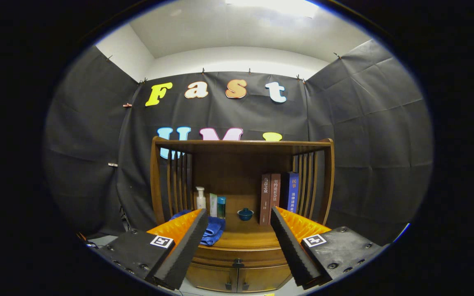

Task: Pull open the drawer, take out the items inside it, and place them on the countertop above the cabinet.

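Black-cloth booth walls surround a brown wooden cabinet whose countertop carries a blue cloth, bottles, small blue bowl and books; drawer shut, gripper wide open, empty, ahead of it.

The spine of the blue book reads 民事; neighbouring titles are unclear.
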`<state>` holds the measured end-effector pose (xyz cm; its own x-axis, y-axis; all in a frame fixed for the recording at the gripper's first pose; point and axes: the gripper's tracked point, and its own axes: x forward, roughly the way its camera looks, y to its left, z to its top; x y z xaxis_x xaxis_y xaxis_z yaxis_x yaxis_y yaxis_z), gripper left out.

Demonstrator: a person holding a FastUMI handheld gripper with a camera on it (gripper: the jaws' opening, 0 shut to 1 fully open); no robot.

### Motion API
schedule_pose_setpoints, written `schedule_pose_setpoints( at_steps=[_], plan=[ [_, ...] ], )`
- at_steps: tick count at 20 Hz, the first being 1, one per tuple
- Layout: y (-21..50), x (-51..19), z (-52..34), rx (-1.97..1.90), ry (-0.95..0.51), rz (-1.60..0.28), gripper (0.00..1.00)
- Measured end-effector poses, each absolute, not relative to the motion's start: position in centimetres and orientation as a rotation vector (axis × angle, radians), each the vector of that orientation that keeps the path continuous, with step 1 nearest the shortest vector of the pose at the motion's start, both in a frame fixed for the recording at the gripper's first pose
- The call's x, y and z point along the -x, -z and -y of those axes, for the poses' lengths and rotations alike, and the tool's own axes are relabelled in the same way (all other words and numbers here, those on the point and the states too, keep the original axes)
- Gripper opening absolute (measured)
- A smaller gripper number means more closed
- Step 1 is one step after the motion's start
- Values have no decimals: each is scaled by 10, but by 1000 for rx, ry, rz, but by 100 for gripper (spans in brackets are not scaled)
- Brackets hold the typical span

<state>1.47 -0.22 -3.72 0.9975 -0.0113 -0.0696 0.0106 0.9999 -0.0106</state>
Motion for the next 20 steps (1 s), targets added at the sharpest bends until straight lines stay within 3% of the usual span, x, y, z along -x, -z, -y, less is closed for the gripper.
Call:
schedule_pose_setpoints(
  at_steps=[20],
  plan=[
    [287, -90, 9, -50, 10, -405, 99]
  ],
)
